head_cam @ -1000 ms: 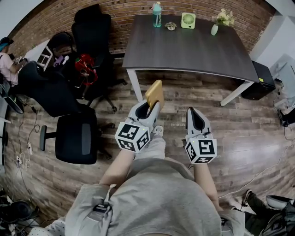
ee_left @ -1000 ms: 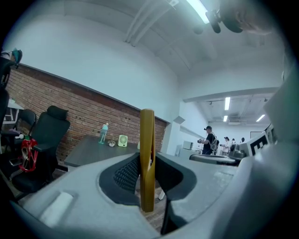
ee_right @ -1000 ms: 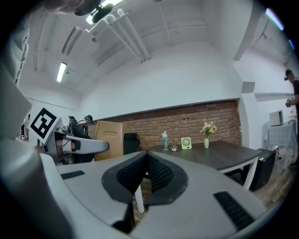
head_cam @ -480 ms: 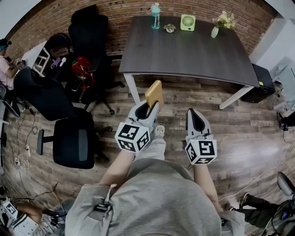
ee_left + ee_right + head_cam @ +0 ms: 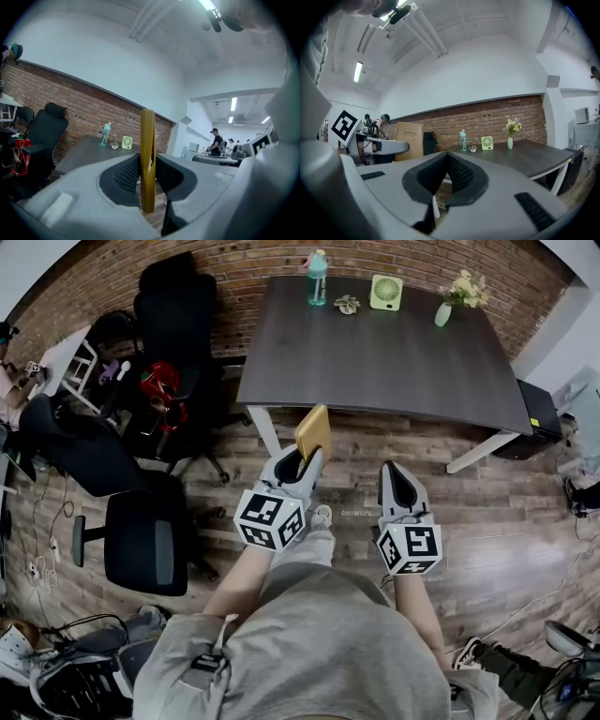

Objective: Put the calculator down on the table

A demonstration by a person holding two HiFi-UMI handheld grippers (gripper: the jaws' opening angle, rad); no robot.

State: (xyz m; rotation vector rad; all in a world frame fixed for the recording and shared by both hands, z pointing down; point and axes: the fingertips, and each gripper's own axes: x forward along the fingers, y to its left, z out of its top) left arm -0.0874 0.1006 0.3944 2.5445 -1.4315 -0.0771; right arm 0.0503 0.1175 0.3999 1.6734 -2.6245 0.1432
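Ahead of both grippers: the table [image 5: 375, 362] lies beyond the tips, and its near edge is not yet under either one.
Calculator: the tan calculator [image 5: 314, 430] is in the air over the wooden floor [image 5: 506, 521], just short of the table's near-left corner.
Left gripper: the left gripper [image 5: 303, 456] is clamped on the calculator's near end, pressing on its two flat faces, so I see it edge-on down the jaws.
Right gripper: the right gripper [image 5: 395, 468] has its jaws together with nothing between them. It sits beside the left one, apart from the calculator.
Long axis: it runs out of the jaws toward the table; whether it also tips upward I can't settle from overhead.
Key relation: the table is straight ahead of the held calculator, and my left hand carries it.
Landing spot: I judge the bare near half best, since the bottle [image 5: 318, 277], fan [image 5: 385, 292] and vase [image 5: 443, 310] stand along the far edge.
Next need: I reckon the calculator must cross the near edge, then be laid flat before I let go.
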